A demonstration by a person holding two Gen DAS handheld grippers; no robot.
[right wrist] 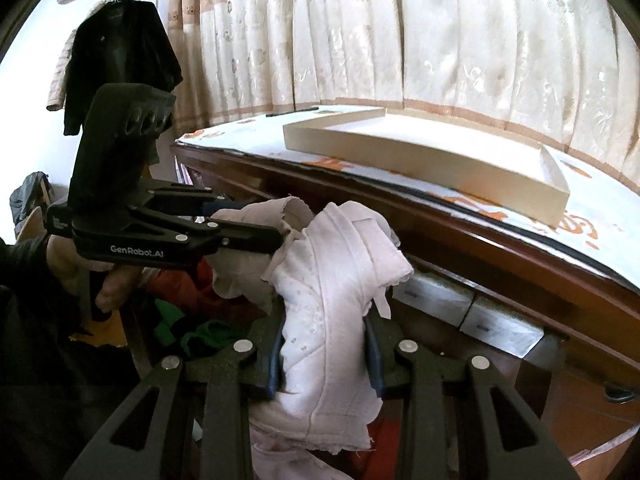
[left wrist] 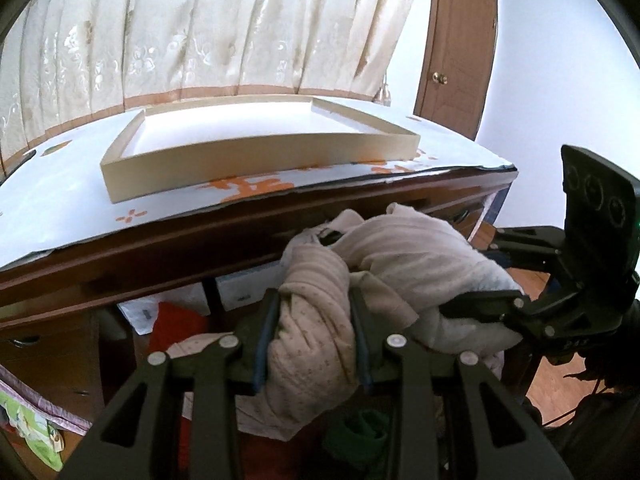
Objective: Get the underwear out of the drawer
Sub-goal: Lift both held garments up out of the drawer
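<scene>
1. The left tool [left wrist: 316, 340] is clamped on a bunched beige garment [left wrist: 312, 320]. Its pads press the cloth from both sides, so the jaws stand only as far apart as the bundle lets them.
2. The right tool [right wrist: 326, 354] likewise grips a pale pink-white garment [right wrist: 332, 280], with the fabric squeezed between the blue pads [right wrist: 276, 360] and spilling over the fingers.
3. Both pieces look like the underwear of the task. They are held in the air above the open drawer [right wrist: 500, 320], in front of the dresser's edge and below its worktop [left wrist: 80, 200].
4. The two tools sit close, side by side, and the garments touch or tangle where they meet. Whether they are one piece or two joined I cannot tell for sure.
5. Gripping mid-bundle rather than at a hem keeps loose cloth from slipping free, which is probably why the holds are so deep.
6. A shallow tray [left wrist: 256, 160] lies empty on the worktop just behind. It seems a likely place to put the garments.
7. Red and green clothes [left wrist: 176, 324] remain lower in the drawer, clear of the jaws.
</scene>
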